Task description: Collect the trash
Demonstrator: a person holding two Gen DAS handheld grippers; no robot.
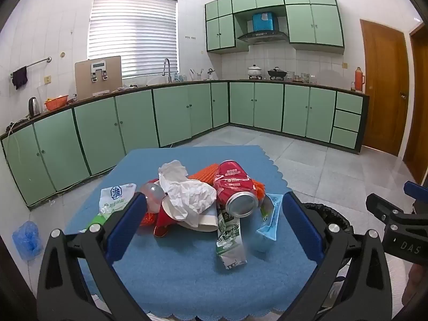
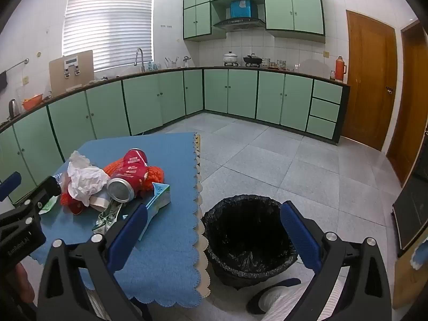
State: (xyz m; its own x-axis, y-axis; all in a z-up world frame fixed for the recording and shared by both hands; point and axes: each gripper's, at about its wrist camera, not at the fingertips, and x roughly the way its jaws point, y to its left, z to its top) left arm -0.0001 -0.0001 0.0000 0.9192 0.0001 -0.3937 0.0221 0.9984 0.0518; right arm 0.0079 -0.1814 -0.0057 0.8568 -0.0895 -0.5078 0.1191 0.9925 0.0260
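Red can [image 1: 235, 188] dented, crumpled tissue [image 1: 184, 190], wrappers

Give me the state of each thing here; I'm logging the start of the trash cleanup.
Left tool: open, empty, facing the trash pile.
Right tool: open, empty, above the bin's near rim.
Red can: lying on its side atop the pile, dented.
White tissue: crumpled, on the pile.
Green milk carton: flattened, on the blue cloth.
Bin: on the floor beside the table, black-lined; appears empty.
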